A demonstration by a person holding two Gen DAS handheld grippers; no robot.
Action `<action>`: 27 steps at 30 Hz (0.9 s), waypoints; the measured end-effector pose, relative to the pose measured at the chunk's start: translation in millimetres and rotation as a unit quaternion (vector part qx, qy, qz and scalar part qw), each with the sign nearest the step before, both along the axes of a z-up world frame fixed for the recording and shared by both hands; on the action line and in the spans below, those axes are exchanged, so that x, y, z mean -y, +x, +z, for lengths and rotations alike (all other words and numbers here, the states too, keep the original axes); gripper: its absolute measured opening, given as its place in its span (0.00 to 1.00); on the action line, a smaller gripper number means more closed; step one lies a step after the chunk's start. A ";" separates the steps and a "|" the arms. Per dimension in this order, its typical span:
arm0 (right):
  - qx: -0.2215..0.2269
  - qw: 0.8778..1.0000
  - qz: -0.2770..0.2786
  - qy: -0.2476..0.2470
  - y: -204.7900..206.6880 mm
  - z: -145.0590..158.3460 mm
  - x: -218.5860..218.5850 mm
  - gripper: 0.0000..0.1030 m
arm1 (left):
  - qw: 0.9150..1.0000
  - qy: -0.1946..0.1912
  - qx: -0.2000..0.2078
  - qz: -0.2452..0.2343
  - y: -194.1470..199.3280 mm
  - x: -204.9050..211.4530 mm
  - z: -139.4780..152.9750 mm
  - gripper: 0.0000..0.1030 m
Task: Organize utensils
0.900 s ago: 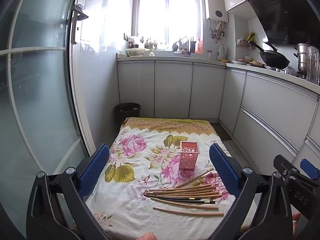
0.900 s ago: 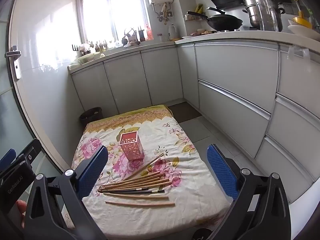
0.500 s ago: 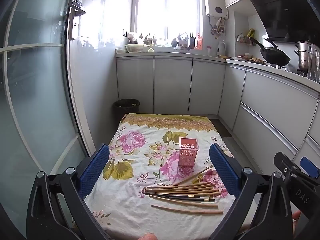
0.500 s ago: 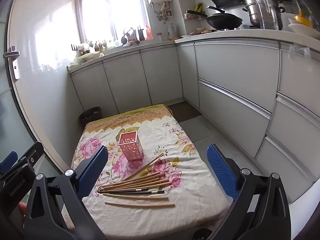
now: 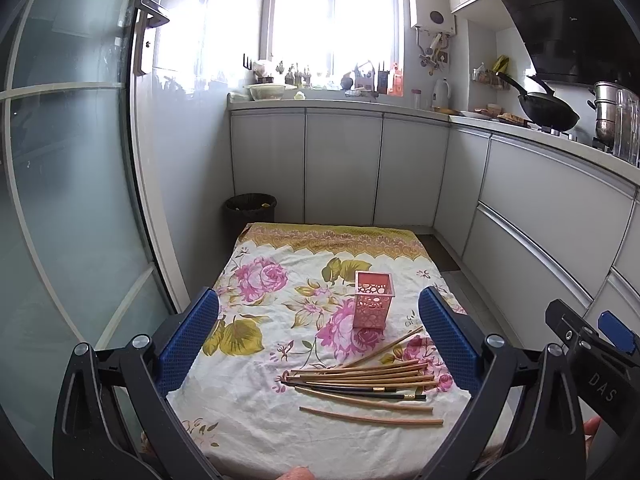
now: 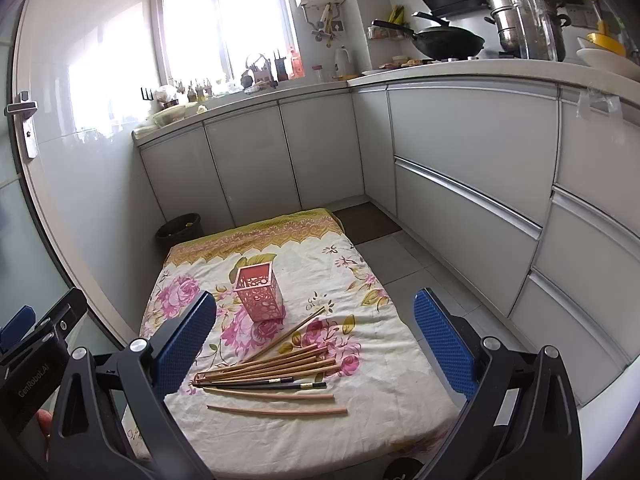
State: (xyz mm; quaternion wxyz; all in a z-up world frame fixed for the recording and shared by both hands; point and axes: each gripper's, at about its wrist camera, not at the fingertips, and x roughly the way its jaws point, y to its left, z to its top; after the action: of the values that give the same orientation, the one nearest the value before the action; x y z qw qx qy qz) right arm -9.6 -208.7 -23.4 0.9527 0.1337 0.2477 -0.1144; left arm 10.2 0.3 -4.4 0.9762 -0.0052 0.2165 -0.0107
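Several wooden and dark chopsticks [image 5: 360, 378] [image 6: 272, 368] lie in a loose fan on a low table under a floral cloth [image 5: 260, 320] [image 6: 360, 360]. Just behind them stands an upright pink perforated holder [image 5: 373, 305] [image 6: 259, 292], with nothing showing above its rim. My left gripper [image 5: 320, 340] hangs above the table's near edge, open, nothing between its blue pads. My right gripper [image 6: 316, 340] is open too, held over the near side of the chopsticks and apart from them. Each gripper's body shows at the edge of the other's view.
A dark waste bin [image 5: 250, 210] [image 6: 178, 230] stands on the floor behind the table. White cabinets [image 6: 460, 200] run along the back and right. A glass door [image 5: 60, 220] closes the left side. A wok [image 6: 444, 42] and pots sit on the counter.
Both views have tilted slightly, so the table and chopsticks sit a little lower in the left view. The chopsticks and holder have not moved, and both grippers stay open.
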 end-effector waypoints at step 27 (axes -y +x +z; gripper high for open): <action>0.002 1.000 0.002 -0.001 -3.6 5.1 -4.9 0.94 | 1.000 -0.005 -0.002 0.001 -2.3 -1.8 0.9 0.93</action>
State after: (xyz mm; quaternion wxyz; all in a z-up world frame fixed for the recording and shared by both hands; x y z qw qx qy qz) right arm -13.2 -203.8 -18.3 0.9536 0.1319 0.2462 -0.1125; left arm 7.9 2.2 -3.5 0.9758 -0.0101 0.2183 -0.0104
